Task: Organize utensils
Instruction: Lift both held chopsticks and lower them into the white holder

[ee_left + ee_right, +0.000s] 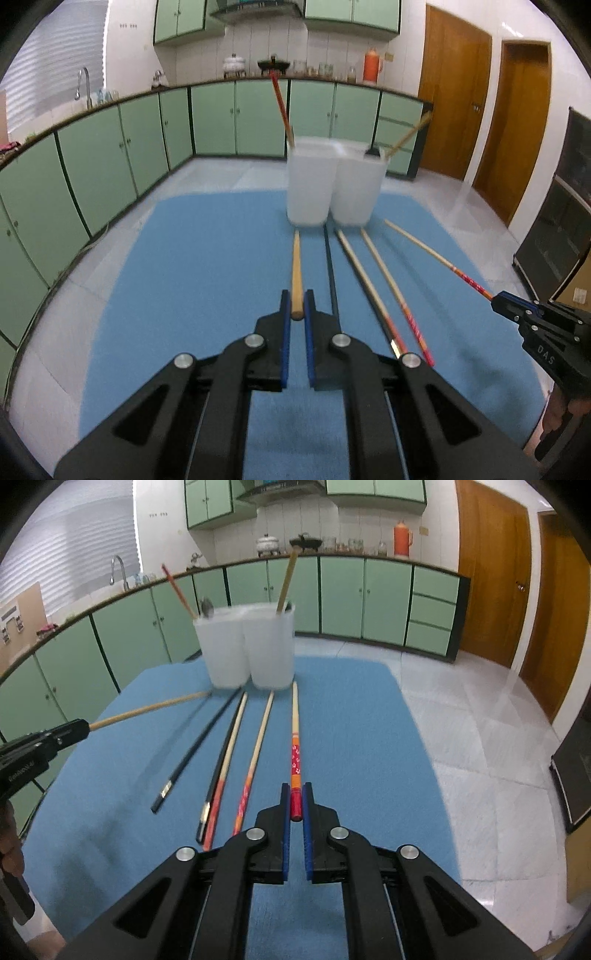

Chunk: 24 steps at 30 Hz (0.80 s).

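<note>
Two white translucent cups (334, 184) (247, 648) stand side by side at the far end of a blue mat (207, 258) (351, 720). Each cup holds a chopstick and a spoon. My left gripper (296, 304) is shut on the thick end of a plain wooden chopstick (296, 266), which also shows in the right wrist view (147, 710). My right gripper (296, 797) is shut on the red end of a red-patterned chopstick (295, 746), seen from the left wrist view (439, 258). A black chopstick (195, 753), a black-and-red one (225, 760) and another red-patterned one (255, 757) lie on the mat between them.
The mat covers a table in a kitchen with green cabinets (147, 136). White tile floor (480, 720) lies to the right, with wooden doors (491, 572) beyond. A dark cabinet (561, 221) stands at the far right.
</note>
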{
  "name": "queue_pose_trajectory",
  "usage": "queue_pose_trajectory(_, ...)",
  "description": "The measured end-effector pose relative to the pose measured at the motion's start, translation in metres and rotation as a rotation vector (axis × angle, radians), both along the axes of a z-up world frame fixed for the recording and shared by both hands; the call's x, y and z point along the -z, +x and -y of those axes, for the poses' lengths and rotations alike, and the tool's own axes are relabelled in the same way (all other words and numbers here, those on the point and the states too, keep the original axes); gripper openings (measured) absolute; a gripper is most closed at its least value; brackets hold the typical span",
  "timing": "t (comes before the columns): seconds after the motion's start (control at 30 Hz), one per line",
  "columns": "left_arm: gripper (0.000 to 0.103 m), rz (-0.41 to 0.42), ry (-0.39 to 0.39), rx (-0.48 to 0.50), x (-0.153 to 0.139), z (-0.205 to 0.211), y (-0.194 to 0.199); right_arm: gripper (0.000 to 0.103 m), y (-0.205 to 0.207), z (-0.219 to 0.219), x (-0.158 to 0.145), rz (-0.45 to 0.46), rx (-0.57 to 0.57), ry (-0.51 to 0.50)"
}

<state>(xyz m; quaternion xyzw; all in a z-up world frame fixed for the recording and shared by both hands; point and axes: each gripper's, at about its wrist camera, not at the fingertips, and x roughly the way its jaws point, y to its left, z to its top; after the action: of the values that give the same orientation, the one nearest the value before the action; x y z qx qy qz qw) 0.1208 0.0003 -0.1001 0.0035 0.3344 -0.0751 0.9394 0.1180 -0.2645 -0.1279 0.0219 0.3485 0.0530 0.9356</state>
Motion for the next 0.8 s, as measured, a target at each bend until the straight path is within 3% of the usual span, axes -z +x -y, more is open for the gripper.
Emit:
queue_pose_trajectory(0.27, 0.006, 0.094, -0.031, 0.006, -0.044, 0.004, -0.001, 0.006, 0.002, 0.011, -0.044, 0.023, -0.006, 0.041)
queue_pose_trajectory(0.5, 0.006, 0.108, -0.037, 0.011, -0.048, 0.013, 0.001, 0.006, 0.004, 0.015, -0.041, 0.004, -0.001, 0.073)
queue_pose_trajectory(0.8, 0.006, 0.171, -0.057, 0.021, -0.071, 0.009, 0.006, 0.006, 0.010, 0.027, -0.088, 0.108, -0.015, 0.098)
